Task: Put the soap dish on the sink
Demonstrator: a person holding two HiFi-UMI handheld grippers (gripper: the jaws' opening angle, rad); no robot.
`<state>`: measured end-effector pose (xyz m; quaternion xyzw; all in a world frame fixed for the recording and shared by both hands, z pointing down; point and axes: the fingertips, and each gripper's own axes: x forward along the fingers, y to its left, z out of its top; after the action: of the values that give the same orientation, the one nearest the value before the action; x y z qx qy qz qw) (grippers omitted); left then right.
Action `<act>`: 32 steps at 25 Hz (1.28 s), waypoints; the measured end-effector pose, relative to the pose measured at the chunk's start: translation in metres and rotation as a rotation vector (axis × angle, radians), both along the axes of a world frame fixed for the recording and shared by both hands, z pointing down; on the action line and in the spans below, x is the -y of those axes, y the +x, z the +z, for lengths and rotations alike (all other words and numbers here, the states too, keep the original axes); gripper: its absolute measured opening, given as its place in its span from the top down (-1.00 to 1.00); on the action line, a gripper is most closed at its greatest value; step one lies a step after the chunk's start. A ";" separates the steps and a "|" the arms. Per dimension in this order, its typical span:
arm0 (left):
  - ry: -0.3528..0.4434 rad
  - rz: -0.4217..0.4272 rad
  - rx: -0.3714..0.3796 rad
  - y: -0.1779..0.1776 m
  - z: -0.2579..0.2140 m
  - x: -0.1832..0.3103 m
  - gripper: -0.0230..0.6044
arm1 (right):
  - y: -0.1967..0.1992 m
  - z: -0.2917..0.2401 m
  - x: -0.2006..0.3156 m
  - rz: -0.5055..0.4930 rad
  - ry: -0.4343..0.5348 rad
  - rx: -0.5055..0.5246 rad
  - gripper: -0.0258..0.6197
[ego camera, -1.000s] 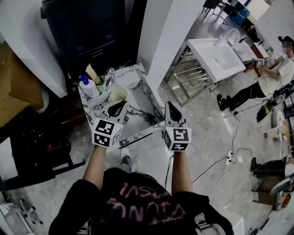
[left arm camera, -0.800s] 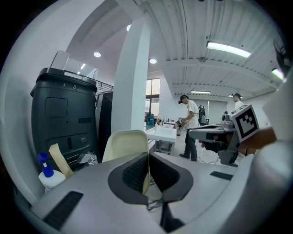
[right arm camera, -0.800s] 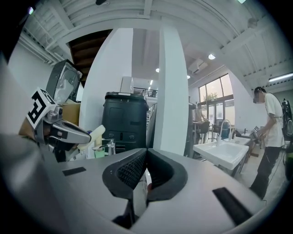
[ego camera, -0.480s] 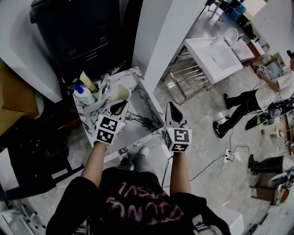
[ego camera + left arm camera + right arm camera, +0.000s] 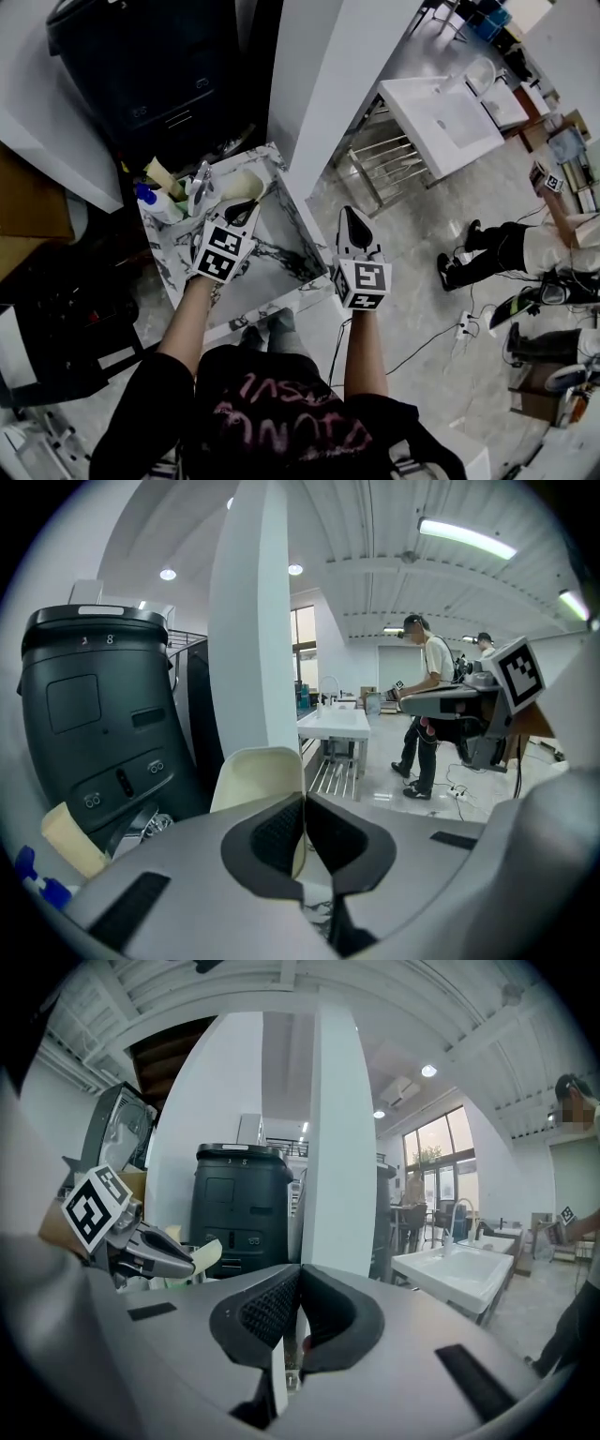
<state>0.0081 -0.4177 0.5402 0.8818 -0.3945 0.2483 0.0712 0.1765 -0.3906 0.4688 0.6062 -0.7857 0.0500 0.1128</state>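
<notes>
Though head view hides it, left tongs point(image 5: 302, 806) pinch soap dish point(image 5: 251, 775) rim, right tongs point(image 5: 299, 1279) closed, empty.

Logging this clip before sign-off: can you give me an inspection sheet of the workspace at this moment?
Surface: marble-patterned sink, beside a white pillar.
Job's things: cream soap dish at the sink's far end, near the tap; whether it touches cannot be told.
Clutter: blue-capped bottle and cream block at the far end.
Grippers: left claw shut on the soap dish; right claw shut, empty, over the floor.
Cables: cable and power strip on the floor, right side.
Surroundings: dark bin behind the sink; second white sink; a person at right.
</notes>
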 end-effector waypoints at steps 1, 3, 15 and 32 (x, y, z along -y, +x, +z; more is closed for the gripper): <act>-0.003 0.001 0.013 0.003 0.004 0.006 0.86 | 0.003 0.001 0.004 -0.001 -0.002 0.001 0.88; -0.015 -0.004 0.030 0.008 0.012 0.018 0.86 | 0.010 0.004 0.013 -0.006 -0.006 0.001 0.88; -0.171 -0.023 0.223 0.015 0.107 0.072 0.86 | 0.042 0.033 0.043 -0.025 -0.059 0.010 0.88; -0.302 -0.037 0.277 0.008 0.166 0.108 0.84 | 0.064 0.069 0.065 -0.041 -0.132 -0.009 0.88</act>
<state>0.0161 -0.5253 0.7062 0.8112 -0.3749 0.4221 0.1524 0.2409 -0.4553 0.5374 0.5815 -0.7924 0.0968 0.1570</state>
